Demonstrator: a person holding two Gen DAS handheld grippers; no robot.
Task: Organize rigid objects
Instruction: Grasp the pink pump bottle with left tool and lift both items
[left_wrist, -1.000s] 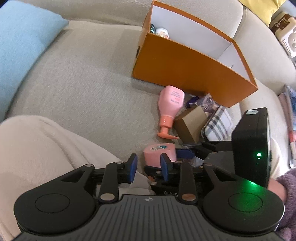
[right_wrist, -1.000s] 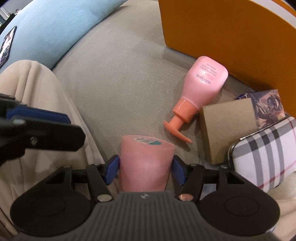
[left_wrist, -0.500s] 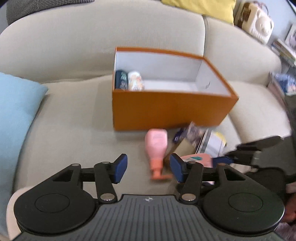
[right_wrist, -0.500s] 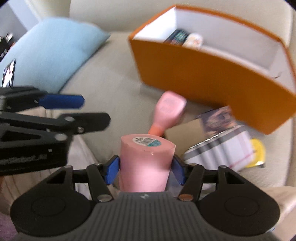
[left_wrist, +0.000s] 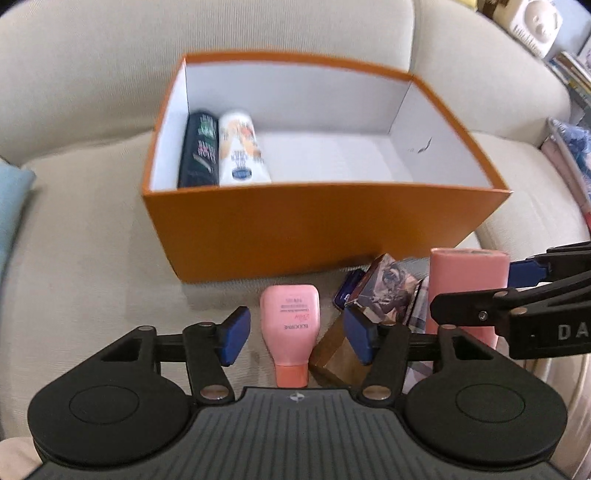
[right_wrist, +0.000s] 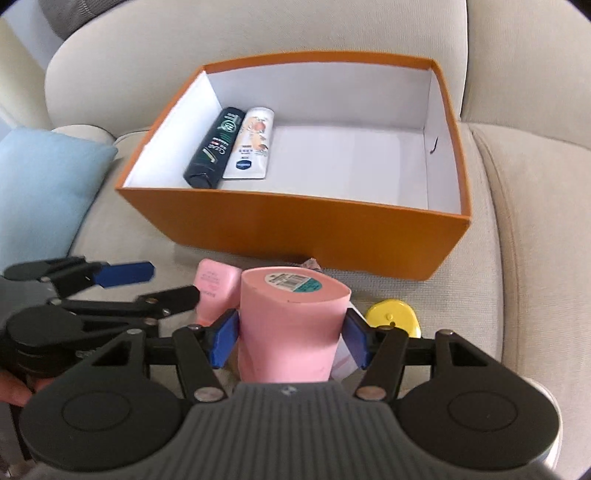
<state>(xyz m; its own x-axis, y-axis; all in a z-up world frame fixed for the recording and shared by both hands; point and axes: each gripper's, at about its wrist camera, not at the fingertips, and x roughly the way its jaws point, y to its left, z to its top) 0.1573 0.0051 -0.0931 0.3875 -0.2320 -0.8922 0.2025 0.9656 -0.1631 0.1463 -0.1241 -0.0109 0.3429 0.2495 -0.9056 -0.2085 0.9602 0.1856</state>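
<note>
Beige sofa cushions (right_wrist: 535, 221) carry an open orange cardboard box (right_wrist: 295, 229). Right gripper (right_wrist: 291, 336) pinches a pink plastic tube (right_wrist: 291, 325), its lower end hidden. Left gripper (left_wrist: 295, 334), just opening, spread and empty above a pink pump bottle (left_wrist: 290, 321).

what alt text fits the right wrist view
The right gripper clamps a pink cylindrical bottle above a beige sofa. Ahead sits an open orange cardboard box holding a black bottle and a white tube.
</note>
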